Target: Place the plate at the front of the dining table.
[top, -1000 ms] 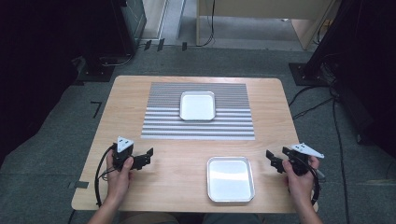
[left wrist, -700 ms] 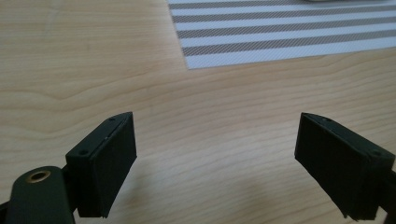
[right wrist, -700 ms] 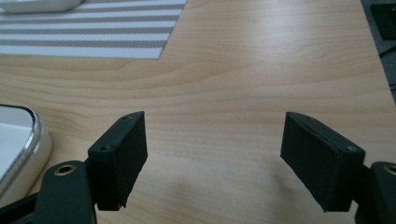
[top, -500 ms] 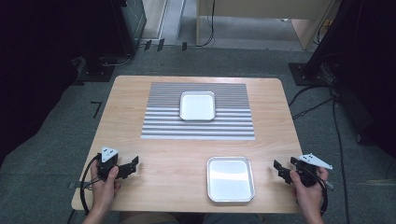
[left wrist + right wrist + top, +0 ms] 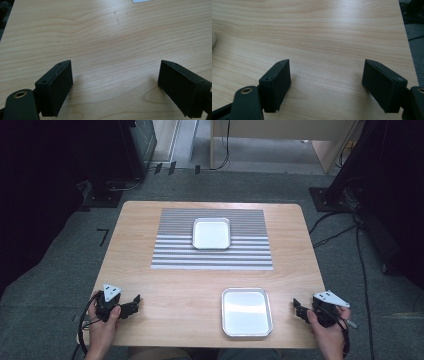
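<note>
High view. Left gripper (image 5: 131,305) and right gripper (image 5: 298,308) sit at the near corners of the wooden table (image 5: 165,285), one at each side. Compared with the frames from a moment ago, both have drawn back toward the person and outward, away from the middle of the table; judged from that, the hands are parked at rest and no grasp is under way. Near tray (image 5: 247,312): metal, square with rounded corners, empty, flat on the bare wood between the two grippers, closer to the right one, touching neither. With near-equal sides it has no clear long axis; its edges run square with the table edges. Far tray (image 5: 212,233): same kind, empty, on the striped mat (image 5: 215,255), well apart from both grippers. The mat's long axis runs left to right.

Left gripper view. Left gripper (image 5: 115,85): jaws spread wide, nothing between them, bare wood below. A corner of the striped mat (image 5: 141,1) shows at the top edge.

Right gripper view. Right gripper (image 5: 325,83): jaws spread wide, holding nothing, bare wood below. A pale curved sliver at the left edge is probably the near tray (image 5: 213,40), though too little shows to be sure.
</note>
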The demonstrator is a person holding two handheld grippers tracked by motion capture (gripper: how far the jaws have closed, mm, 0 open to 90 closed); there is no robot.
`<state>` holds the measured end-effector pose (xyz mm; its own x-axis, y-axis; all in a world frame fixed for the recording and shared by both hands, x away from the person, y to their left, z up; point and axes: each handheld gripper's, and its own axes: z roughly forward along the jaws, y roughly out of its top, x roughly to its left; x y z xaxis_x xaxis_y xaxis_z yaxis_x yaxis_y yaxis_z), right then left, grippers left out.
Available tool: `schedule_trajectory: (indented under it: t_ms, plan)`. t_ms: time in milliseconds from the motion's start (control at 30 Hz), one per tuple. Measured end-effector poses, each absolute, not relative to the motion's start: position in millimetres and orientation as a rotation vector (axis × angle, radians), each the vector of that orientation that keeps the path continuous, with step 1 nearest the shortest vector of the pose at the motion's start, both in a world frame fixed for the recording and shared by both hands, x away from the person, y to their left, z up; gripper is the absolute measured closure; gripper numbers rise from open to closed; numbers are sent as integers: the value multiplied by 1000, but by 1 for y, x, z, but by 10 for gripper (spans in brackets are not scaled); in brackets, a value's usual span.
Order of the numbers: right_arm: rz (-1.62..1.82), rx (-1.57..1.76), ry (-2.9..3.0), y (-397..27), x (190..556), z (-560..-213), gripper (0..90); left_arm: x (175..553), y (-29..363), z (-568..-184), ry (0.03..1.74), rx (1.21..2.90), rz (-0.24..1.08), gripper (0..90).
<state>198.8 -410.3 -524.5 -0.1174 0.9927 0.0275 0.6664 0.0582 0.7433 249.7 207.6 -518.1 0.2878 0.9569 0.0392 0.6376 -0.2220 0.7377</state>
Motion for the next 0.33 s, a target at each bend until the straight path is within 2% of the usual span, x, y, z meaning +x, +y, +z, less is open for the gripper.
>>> schedule_trajectory:
  t_ms: [67,333]
  plan:
    - [842,1667,1825,-409,198,-525,225,251,210,-518,1430,1940,620,128]
    - [846,1661,1835,-409,195,-525,224,251,210,-518,1429,1942,623,128]
